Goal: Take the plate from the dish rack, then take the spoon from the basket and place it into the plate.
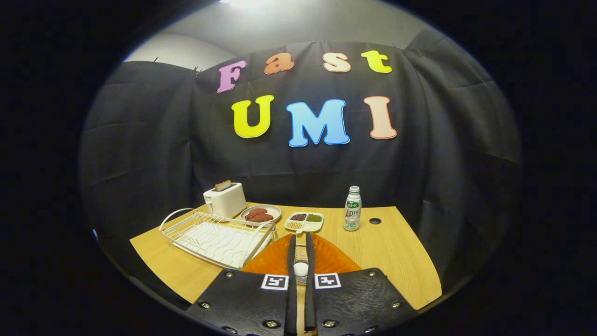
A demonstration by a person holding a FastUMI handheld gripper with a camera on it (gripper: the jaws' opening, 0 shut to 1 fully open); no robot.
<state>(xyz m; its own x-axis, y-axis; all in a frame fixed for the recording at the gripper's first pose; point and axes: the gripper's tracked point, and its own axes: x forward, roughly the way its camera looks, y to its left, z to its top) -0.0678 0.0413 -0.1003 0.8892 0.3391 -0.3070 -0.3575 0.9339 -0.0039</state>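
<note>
Gripping spoon (pixel 301 267), claw (pixel 301 247) above plate (pixel 326 255), wooden table (pixel 396 252)

Booth interior: creased black cloth wall (pixel 154 140) hung as backdrop on all visible sides. Above it, a plain pale grey room wall (pixel 289 25) with bright light at its top. Furniture: one light wooden tabletop (pixel 396 252), round cable hole (pixel 375 220) near its far edge.
</note>
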